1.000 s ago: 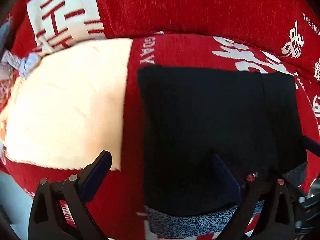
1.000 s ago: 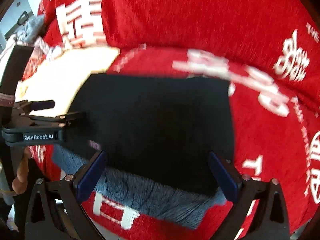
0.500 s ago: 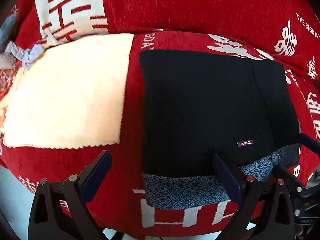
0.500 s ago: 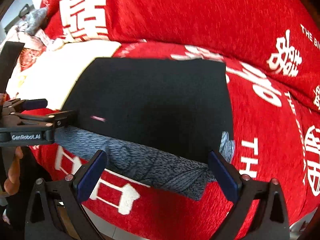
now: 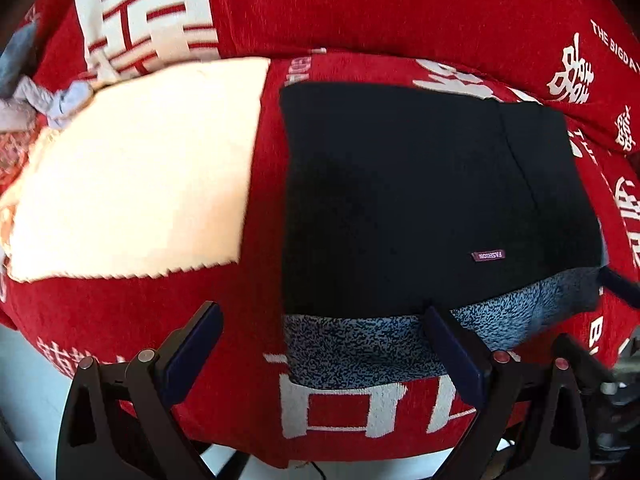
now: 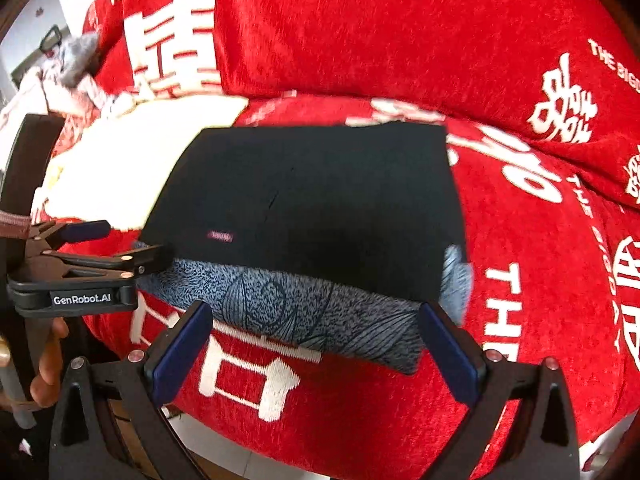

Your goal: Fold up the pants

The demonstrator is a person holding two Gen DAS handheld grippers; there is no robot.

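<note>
Black knit fabric, folded: the pants (image 5: 420,200) lie as a compact rectangle on a red sofa cover (image 5: 400,8) printed with white characters, right of centre in the left wrist view, near the front edge of the seat. A small purple label (image 5: 487,256) shows on the top layer. A grey-blue speckled lining strip (image 6: 304,304) pokes out along the near edge, uneven, wider at the left.

Cream cloth (image 5: 136,168): flat, left of the pants, apart from them by a band of red cover. Not part of the fold.

Left tongs (image 5: 320,344): spread wide, nothing between the pads, poised just near of the pants' near-left corner. In the right wrist view they appear side-on at the left, one tip close to the lining corner; contact cannot be confirmed.

Right tongs (image 6: 312,340): spread wide, empty, poised at the near edge, straddling the speckled strip.

Stage, as judged: folding looks largely complete; what remains is tidying or one further fold.

Handling notes:
- Take both near corners together, catching every layer, so that the lining travels with the black face.
- Pinch the fabric only, not the sofa cover beneath.
- Lift low and evenly; soft knit sags and skews if one side leads.
- Set edges flush, concealing the lining.
</note>
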